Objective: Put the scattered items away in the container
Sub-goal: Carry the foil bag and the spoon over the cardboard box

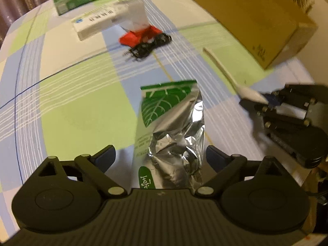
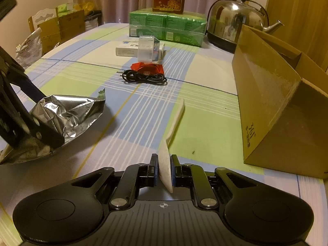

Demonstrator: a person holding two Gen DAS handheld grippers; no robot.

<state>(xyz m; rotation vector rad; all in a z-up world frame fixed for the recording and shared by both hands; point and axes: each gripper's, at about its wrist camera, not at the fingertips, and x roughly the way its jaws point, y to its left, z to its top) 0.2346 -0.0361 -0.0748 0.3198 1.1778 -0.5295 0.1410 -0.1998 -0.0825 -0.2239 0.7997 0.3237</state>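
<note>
Checked tablecloth [image 2: 143, 110] under foil pouch [image 2: 67, 112], black cable [image 2: 143, 76], cardboard box [image 2: 272, 110], perhaps red wrapper [image 2: 147, 67].

The light was warm and rather dim, with a yellow tint over both views. The left wrist view was blurred by motion: the cardboard box [image 1: 246, 14] and the black cable [image 1: 147, 47] had smeared edges. The right wrist view was sharper. Glare shone on the crumpled foil pouch [image 2: 67, 112] and on the steel kettle [image 2: 235, 18]. A soft shadow lay on the tablecloth [image 2: 205, 123] under the pouch. Straight lines curved toward the edges, and the corners went dark.
</note>
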